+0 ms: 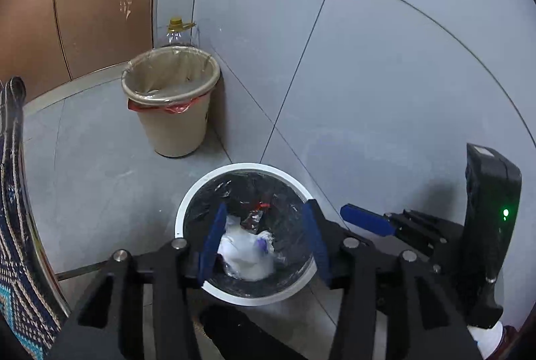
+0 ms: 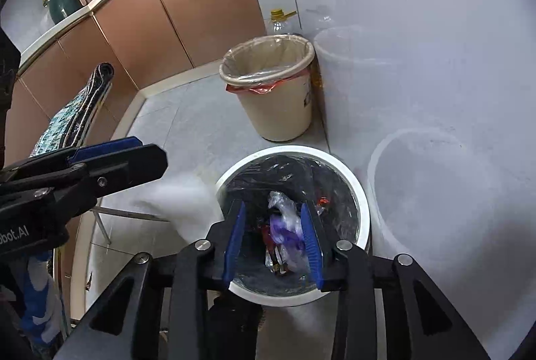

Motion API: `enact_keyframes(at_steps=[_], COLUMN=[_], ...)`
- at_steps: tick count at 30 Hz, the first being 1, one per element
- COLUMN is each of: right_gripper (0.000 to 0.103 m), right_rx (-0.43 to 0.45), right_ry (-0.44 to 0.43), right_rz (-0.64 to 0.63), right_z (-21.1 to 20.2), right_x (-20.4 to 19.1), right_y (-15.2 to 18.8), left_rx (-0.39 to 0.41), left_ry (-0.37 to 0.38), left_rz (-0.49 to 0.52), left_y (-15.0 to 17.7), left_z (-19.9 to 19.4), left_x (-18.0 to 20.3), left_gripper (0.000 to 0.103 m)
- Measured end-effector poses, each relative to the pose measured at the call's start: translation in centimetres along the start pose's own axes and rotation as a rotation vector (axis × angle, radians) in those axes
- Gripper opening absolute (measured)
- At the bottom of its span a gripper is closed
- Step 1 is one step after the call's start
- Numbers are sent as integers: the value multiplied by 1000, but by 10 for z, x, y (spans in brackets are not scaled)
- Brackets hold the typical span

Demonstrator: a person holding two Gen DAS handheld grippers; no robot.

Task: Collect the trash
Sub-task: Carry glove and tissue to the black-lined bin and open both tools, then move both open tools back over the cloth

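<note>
Two grippers hang over one white-rimmed bin (image 1: pixel 248 298) with a black liner, standing on the grey tile floor (image 1: pixel 100 179). Left gripper (image 1: pixel 264 242): blue pads spread wide, nothing between them touching; white crumpled trash (image 1: pixel 244 256) with a bit of purple lies inside the bin, seen between the fingers and below them, nearer the left pad. Right gripper (image 2: pixel 273 242): jaws parted, less wide; a clear and purple plastic wrapper bundle (image 2: pixel 286 226) sits between the pads, its right edge up against the right pad (image 2: pixel 310 246), a gap on the left side. Cannot tell whether that pad truly touches it or the bundle just lies lower in the bin. No pinch visible.

In the right wrist view the left gripper (image 2: pixel 100 155) shows at the left edge, beside the bin rim (image 2: pixel 365 219). In the left wrist view the right gripper (image 1: pixel 366 219) shows to the right of the bin.

Behind, near the wall corner: a beige bin (image 1: pixel 171 102) with a clear liner over a red one, well apart from the white bin. A clear bottle (image 1: pixel 176 31) with a yellow cap stands behind it. Brown cabinet fronts (image 1: pixel 83 11) at left, patterned fabric (image 1: pixel 16 226) at far left.
</note>
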State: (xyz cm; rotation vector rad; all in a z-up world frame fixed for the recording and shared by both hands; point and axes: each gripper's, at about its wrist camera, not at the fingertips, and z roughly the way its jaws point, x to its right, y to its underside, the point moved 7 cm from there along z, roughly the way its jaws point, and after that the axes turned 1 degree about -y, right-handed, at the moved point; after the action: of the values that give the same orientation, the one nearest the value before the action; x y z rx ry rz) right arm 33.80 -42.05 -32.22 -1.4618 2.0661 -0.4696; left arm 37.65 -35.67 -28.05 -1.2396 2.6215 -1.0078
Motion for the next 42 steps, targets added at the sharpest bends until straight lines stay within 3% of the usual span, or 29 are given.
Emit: enact_keyframes(at_steps=[7,18,22,26,34,42], right_gripper=[35,40,42,43,43,46], right_rx=[21,120,160,196,248,249], right_ry=[-13,-52,-64,-82,-149,-230], right_rz=[0,-38,-67,-97,-182,-290], right_z=[-20,-89,-121,-152,-201,-224], right_x=[-9,-49,-68,-89,-142,-208], right_y=[1,-3,-3,-1,7,19], left_rx=[78,314,360,398,488,527], left_ry=[-13,-98,-127,-176,-281,-407], left_rz=[-10,-8,-20,-43,-114,-245], left_y=[1,0,8,26,67,127], left_z=[-38,-160,-196,-238,-315,-365], left_x=[-1,1,-4,-14,-48,-129], left_gripper=[46,46,46,58,60,69])
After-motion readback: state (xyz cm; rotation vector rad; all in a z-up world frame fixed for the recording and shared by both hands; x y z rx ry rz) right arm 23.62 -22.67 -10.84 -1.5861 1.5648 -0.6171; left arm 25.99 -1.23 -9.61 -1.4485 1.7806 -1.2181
